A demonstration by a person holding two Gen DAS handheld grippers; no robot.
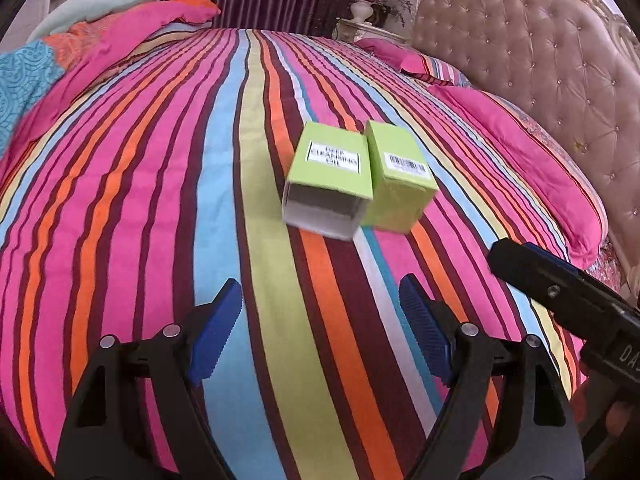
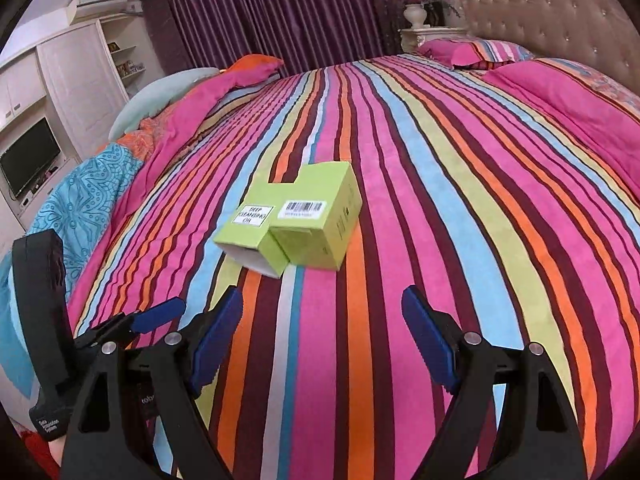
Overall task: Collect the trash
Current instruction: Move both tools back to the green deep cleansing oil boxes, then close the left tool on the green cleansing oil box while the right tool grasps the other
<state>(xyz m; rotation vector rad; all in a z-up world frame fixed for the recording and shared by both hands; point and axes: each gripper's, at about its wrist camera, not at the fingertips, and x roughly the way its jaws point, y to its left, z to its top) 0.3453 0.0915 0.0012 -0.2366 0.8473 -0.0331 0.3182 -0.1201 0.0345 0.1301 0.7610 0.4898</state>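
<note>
Two lime-green cardboard boxes lie side by side on the striped bedspread. The open-ended box [image 1: 328, 178] carries a "Deep Cleansing Oil" label; it also shows in the right wrist view [image 2: 250, 232]. The closed box [image 1: 398, 178] has a barcode label and touches its right side; it shows in the right wrist view too [image 2: 316, 220]. My left gripper [image 1: 320, 332] is open and empty, short of the boxes. My right gripper [image 2: 322, 336] is open and empty, also short of them. The right gripper's body shows in the left wrist view [image 1: 560, 292]; the left gripper shows in the right wrist view [image 2: 156, 318].
The striped bedspread [image 1: 160, 200] covers the whole bed. Pink pillows [image 1: 520, 152] lie against a tufted headboard [image 1: 540, 48] on the right. A bunched quilt [image 2: 92, 184] lies at the left. A nightstand with a vase [image 2: 416, 16], purple curtains, wardrobe and TV [image 2: 28, 160] stand beyond.
</note>
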